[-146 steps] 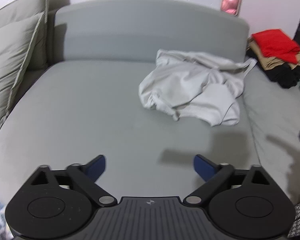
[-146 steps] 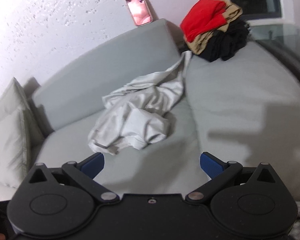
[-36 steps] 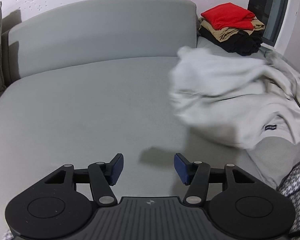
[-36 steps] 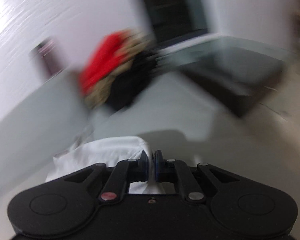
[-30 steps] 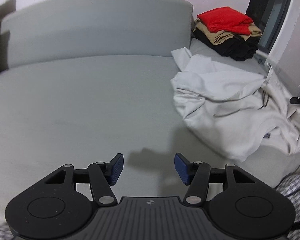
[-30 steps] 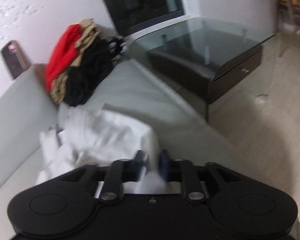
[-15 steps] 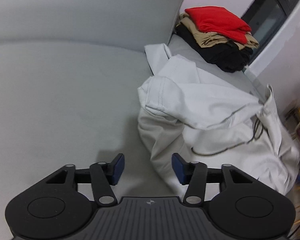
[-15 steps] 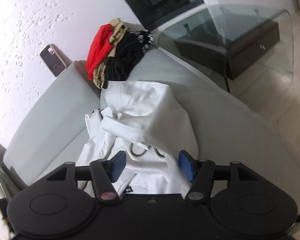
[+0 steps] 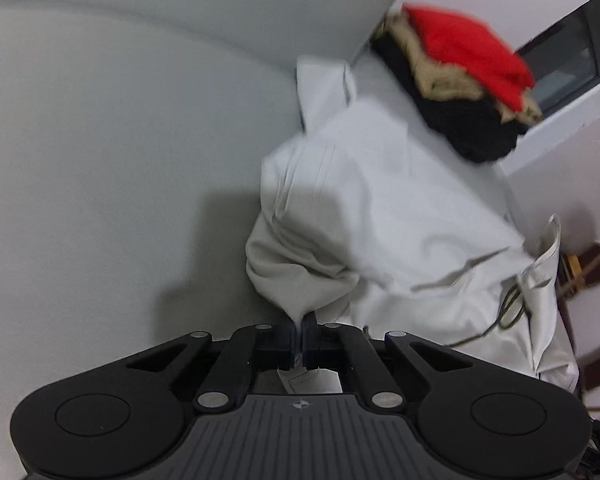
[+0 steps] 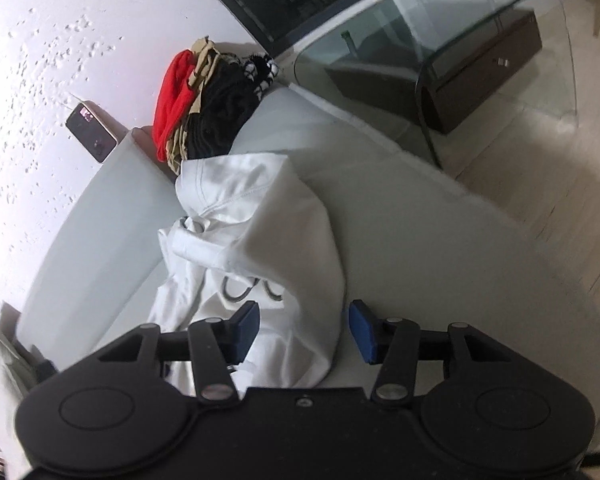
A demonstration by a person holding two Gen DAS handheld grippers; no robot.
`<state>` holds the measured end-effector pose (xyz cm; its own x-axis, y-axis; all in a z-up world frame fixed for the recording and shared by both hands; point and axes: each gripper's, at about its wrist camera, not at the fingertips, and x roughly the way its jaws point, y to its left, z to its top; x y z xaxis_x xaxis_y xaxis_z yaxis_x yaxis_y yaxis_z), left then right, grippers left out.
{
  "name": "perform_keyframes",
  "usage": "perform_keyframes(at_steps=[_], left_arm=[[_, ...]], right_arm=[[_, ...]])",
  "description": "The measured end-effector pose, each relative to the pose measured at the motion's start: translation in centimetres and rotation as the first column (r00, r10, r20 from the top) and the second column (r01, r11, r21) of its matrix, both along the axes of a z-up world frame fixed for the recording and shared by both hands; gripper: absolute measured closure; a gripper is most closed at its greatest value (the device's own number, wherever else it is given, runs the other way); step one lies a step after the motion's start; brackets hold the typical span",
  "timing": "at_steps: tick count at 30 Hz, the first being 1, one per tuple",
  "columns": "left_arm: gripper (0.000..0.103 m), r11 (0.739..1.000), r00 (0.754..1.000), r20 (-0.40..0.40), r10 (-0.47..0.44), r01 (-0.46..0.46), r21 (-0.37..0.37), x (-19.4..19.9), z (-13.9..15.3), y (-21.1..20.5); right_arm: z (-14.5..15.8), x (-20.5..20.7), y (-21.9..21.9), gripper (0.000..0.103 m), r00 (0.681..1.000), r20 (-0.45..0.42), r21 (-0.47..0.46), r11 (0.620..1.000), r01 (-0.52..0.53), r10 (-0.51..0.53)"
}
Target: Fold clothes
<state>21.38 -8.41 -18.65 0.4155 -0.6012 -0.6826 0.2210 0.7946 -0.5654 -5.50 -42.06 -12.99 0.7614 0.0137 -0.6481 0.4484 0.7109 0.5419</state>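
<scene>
My left hand-held gripper [image 9: 299, 338] was clamped on the near edge of the white hoodie [image 9: 380, 216] bunched on the sofa [image 9: 100, 140], its length running away toward the folded pile (right hand-held gripper [image 10: 304, 330] agape just above it).

White hoodie [image 9: 380, 216], grey sofa [image 9: 100, 140], red, tan and black clothes pile [image 9: 460, 80], blue gripper pads [image 10: 246, 326]

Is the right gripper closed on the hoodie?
No, the right gripper is open, its pads apart above the white hoodie.
</scene>
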Motion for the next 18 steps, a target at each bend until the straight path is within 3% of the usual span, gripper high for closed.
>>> perform_keyframes(at_steps=[8,9,10,11,13,18], left_arm=[[0.103,0.993,0.981,0.152,0.118,-0.119,-0.002,-5.3,6.5,5.3],[0.103,0.991,0.978,0.163,0.131,-0.136,0.019,-5.7,6.8,5.5],[0.103,0.987,0.975,0.169,0.145,-0.154,0.038,-6.0,7.1,5.8],[0.103,0.984,0.972,0.17,0.161,-0.171,0.044,-6.3,7.4,6.1],[0.103,0.978,0.964,0.183,0.194,-0.205,0.039,-7.1,8.4,7.5],[0.103,0.953,0.923,0.274,0.269,-0.297,0.064,-10.4,12.7,12.2]], right_arm=[[-0.8,0.8,1.9,0.054,0.997,-0.03,-0.169,0.982,-0.08,0.076],[-0.9,1.2,2.3,0.058,0.997,-0.033,-0.208,0.975,-0.082,0.077],[-0.9,1.8,2.7,0.085,0.997,-0.046,-0.249,0.966,-0.069,0.059],[-0.6,2.1,2.7,0.1,0.998,-0.046,-0.238,0.97,-0.049,0.039],[0.3,2.4,2.6,0.101,1.0,-0.022,-0.176,0.984,-0.005,0.001],[4.2,1.0,2.3,0.101,0.997,0.074,0.117,0.993,-0.01,0.001]])
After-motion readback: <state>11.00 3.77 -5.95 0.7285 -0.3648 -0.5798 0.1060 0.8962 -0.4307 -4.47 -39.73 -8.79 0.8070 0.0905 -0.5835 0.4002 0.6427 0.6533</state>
